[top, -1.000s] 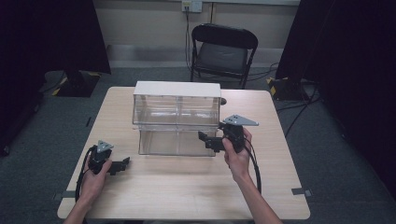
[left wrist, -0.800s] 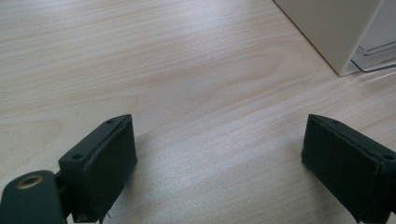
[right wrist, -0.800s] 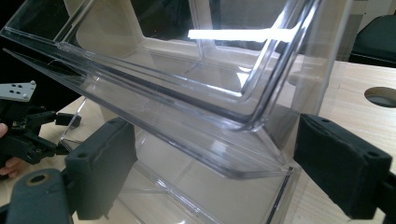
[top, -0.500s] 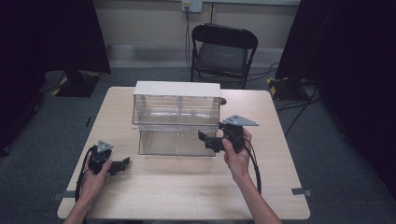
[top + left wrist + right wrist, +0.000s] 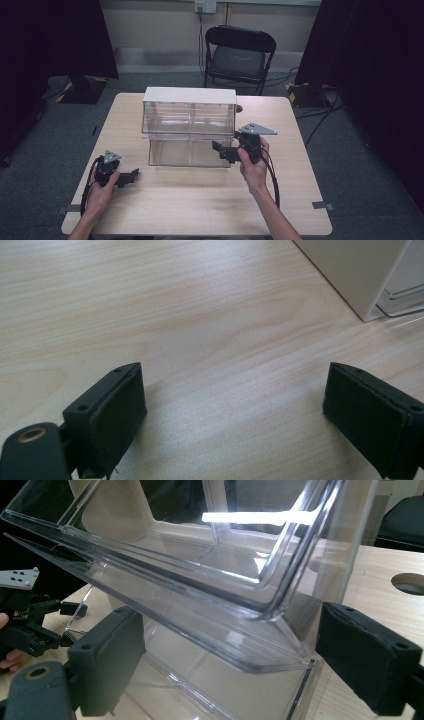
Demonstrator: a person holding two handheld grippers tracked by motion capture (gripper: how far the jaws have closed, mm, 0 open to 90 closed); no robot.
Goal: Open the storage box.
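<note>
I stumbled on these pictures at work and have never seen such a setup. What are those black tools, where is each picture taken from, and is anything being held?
A person sits at a wooden table with a hand-held two-jaw tool in each hand. The high view looks down from above. The other two pictures come from cameras riding on each tool, looking along its black jaws.

On the table stands a clear plastic organizer with a white top and see-through bins. The left gripper rests low on bare wood, its jaws wide apart, holding nothing. The right gripper is at the organizer's lower right corner; its jaws stand open either side of that corner, not visibly clamped on it. Behind the table is a folding chair.
</note>
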